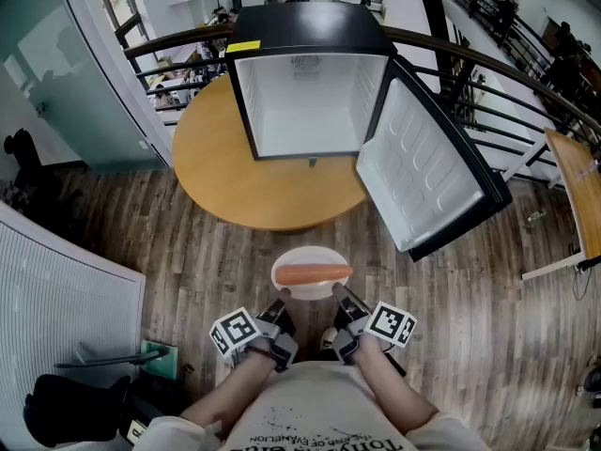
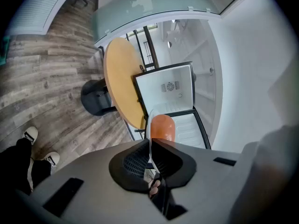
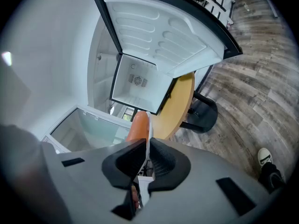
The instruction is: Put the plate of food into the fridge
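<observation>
Left gripper [image 1: 280, 300] was clamped tight on the left rim of the plate [image 1: 293, 259], jaws pressed onto the thin edge. The plate was up in the air over the wood floor [image 1: 188, 252], close in front of the person, with one long orange piece of food [image 1: 315, 273] lying across it. Right gripper [image 1: 338, 295] was pinching the opposite rim the same way. Up ahead the fridge [image 1: 310, 101] sat on a round table [image 1: 211, 167], its door [image 1: 427, 181] swung wide open to the right. The plate was well short of the fridge, not in it yet.
</observation>
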`<state>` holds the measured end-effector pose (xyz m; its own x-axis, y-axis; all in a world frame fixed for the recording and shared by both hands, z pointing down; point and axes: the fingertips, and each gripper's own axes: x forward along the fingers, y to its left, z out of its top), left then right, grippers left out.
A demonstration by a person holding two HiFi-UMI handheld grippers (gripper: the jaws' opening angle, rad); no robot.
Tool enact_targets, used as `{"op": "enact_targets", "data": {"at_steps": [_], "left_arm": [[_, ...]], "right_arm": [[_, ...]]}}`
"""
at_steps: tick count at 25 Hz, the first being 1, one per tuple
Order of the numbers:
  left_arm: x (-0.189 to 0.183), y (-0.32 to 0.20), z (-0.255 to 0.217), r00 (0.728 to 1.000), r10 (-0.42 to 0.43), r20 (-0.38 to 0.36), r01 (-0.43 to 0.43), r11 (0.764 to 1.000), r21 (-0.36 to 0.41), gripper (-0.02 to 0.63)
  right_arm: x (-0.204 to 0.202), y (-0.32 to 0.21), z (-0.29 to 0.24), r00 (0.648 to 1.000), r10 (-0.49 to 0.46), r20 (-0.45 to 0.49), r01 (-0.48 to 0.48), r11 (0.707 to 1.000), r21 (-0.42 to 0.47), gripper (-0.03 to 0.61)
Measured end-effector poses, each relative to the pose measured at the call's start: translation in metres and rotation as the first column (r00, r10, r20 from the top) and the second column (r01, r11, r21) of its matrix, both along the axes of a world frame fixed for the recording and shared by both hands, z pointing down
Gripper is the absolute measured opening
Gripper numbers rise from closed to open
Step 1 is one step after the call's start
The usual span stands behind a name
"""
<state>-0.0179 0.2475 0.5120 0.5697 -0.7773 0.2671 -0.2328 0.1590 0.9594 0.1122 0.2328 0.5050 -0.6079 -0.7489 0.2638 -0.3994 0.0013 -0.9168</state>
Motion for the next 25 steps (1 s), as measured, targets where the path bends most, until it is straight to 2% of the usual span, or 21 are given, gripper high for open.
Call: {"op": "enact_targets", "data": {"at_steps": [25], "left_arm": [[-0.020, 0.005, 0.004, 1.000, 0.002, -0.002, -0.002, 1.000, -0.012, 0.032]], "right_arm": [[-0.019, 0.005, 0.004, 1.000, -0.006, 0.000, 0.006, 1.000, -0.014, 0.043]]}}
